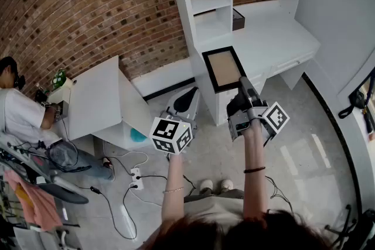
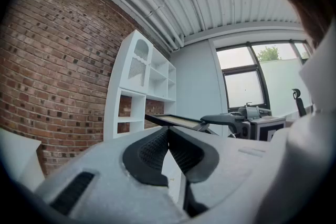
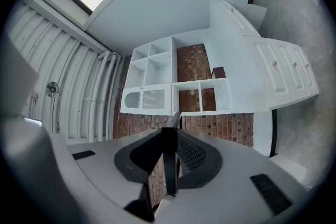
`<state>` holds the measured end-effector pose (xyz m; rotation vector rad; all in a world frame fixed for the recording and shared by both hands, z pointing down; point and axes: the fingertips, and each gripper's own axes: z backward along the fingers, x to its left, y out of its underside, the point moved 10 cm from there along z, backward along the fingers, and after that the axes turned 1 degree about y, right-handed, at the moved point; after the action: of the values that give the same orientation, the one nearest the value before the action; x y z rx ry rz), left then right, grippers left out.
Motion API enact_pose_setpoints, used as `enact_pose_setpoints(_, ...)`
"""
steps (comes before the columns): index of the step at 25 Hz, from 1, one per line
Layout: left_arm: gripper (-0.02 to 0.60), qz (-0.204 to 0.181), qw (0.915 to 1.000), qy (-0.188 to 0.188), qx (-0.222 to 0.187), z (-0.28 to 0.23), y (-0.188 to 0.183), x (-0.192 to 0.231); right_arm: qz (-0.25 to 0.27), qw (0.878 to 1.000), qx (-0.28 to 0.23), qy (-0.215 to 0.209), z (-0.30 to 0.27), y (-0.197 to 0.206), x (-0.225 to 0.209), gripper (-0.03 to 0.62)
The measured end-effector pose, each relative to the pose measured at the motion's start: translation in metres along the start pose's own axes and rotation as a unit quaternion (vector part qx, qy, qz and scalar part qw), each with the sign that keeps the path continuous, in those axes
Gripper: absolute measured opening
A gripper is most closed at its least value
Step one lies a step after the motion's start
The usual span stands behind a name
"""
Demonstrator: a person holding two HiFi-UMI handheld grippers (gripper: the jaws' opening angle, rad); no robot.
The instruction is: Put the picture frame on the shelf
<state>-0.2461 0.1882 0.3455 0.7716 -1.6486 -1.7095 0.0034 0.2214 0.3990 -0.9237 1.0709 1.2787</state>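
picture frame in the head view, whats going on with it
A person carries a gripper in each hand. The right gripper is shut on the edge of the black picture frame, holding it flat in the air in front of the white shelf unit. It is not on a shelf yet. The left gripper is shut and empty.

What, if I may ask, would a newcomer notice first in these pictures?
The black-rimmed picture frame with a tan panel, clamped by the right tool, is held flat in front of the tall white shelf-and-desk unit. Behind that runs a red brick wall.
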Motion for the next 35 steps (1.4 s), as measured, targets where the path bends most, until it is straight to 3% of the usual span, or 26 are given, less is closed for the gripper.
enact_pose_setpoints(21,0.011,0.001,1.0000,0.004,-0.003,-0.008,-0.006,-0.024,-0.013,1.000,0.004,-0.011,0.011,-0.014,0.019,0.075)
enact_pose_setpoints(35,0.011,-0.001,1.0000,-0.003,-0.008,-0.015,-0.009,-0.062,-0.023,0.999,0.017,-0.017,0.034,-0.039,0.028,0.075)
